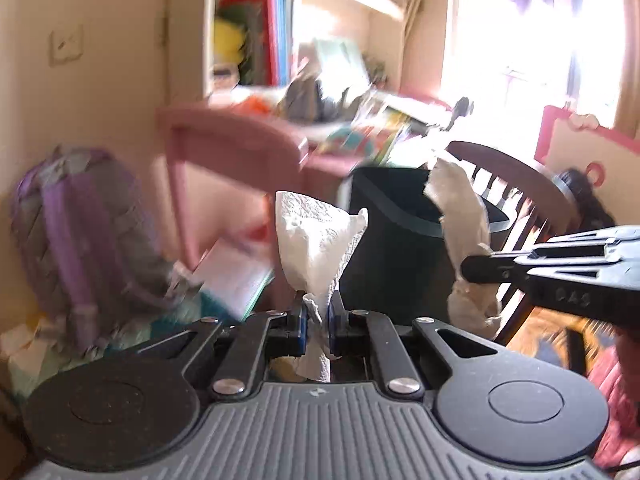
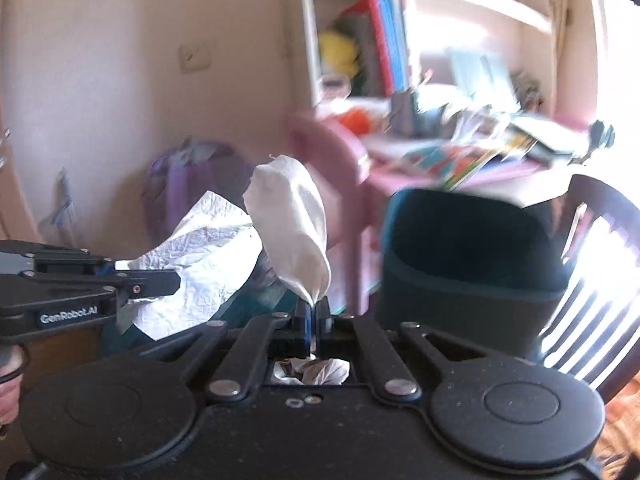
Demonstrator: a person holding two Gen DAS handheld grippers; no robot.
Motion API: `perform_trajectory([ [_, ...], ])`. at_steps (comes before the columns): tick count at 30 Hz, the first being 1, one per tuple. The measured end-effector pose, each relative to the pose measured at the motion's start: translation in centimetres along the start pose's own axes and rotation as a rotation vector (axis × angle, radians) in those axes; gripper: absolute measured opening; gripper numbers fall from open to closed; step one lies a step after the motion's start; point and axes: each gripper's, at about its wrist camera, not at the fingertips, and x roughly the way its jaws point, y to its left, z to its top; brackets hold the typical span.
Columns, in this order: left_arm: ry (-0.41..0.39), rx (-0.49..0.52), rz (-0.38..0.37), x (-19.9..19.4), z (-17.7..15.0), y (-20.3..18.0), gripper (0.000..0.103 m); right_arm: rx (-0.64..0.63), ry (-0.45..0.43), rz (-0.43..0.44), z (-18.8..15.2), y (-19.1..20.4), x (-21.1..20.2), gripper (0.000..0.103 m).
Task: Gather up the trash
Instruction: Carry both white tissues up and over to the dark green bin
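My left gripper [image 1: 318, 312] is shut on a white paper towel [image 1: 316, 236] that stands up between its fingers. My right gripper [image 2: 312, 314] is shut on a white tissue [image 2: 290, 224]. Both hold their paper in the air, close to a dark trash bin [image 1: 396, 232] that stands open just ahead. In the left wrist view the right gripper [image 1: 466, 272] comes in from the right with its tissue [image 1: 460, 208] beside the bin's rim. In the right wrist view the left gripper [image 2: 172, 276] is at the left with its paper towel [image 2: 200, 256], and the bin [image 2: 468, 260] is ahead to the right.
A pink desk [image 1: 240, 140] piled with books and papers stands behind the bin, under a white bookshelf [image 1: 304, 32]. A dark wooden chair [image 1: 520, 184] is right of the bin. A purple backpack [image 1: 80, 240] leans on the wall at left. The views are motion-blurred.
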Motion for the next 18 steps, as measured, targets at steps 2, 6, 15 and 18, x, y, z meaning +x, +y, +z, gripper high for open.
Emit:
perform_trajectory([
  [2, -0.025, 0.009, -0.014, 0.4, 2.0, -1.6, 0.01, 0.017, -0.035, -0.031, 1.3, -1.8, -0.5, 0.0],
  [6, -0.066, 0.027, -0.04, 1.9, 5.5, -4.5, 0.01, 0.044, -0.087, -0.106, 3.5, -5.4, -0.9, 0.0],
  [15, -0.054, 0.066, -0.09, 9.1, 10.5, -11.1, 0.01, 0.1, -0.038, -0.217, 4.7, -12.5, 2.4, 0.0],
  [18, -0.029, 0.076, -0.104, 11.5, 10.8, -12.8, 0.01, 0.105, -0.007, -0.229, 4.1, -13.6, 4.2, 0.0],
])
